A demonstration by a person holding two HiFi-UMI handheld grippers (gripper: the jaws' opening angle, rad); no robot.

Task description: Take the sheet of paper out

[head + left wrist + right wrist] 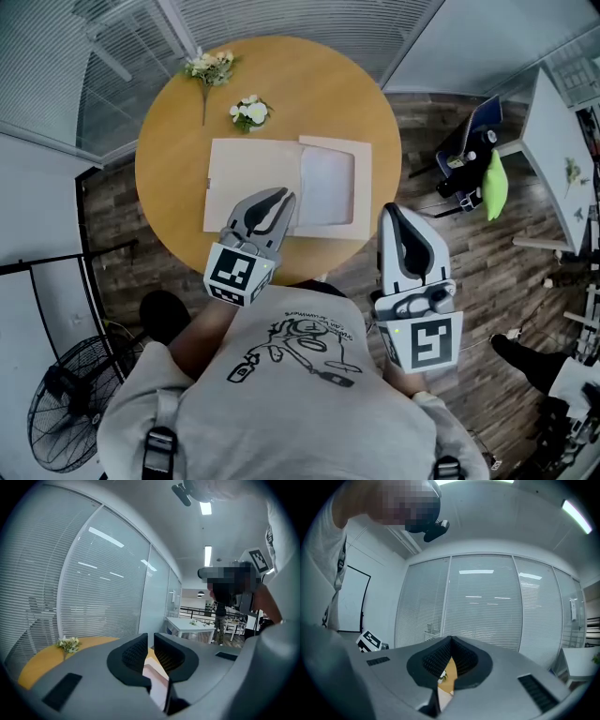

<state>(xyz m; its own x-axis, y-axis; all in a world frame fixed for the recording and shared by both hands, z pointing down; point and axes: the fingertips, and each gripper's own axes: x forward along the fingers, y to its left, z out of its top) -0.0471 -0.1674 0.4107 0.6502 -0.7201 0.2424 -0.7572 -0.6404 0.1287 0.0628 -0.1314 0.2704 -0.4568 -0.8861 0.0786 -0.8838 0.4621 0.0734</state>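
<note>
The white sheet of paper (326,187) lies flat on the right half of an open beige folder (248,178), toward the round counter's (169,141) near edge.

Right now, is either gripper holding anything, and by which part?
Nothing is held: left gripper narrowly open over the flat beige paper envelope, right gripper shut, empty.

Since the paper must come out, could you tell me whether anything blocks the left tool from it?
Nothing loose does: the left tool is right beside the white sheet, above the beige folder. The folder's frame borders the sheet; the flowers lie far off.
</note>
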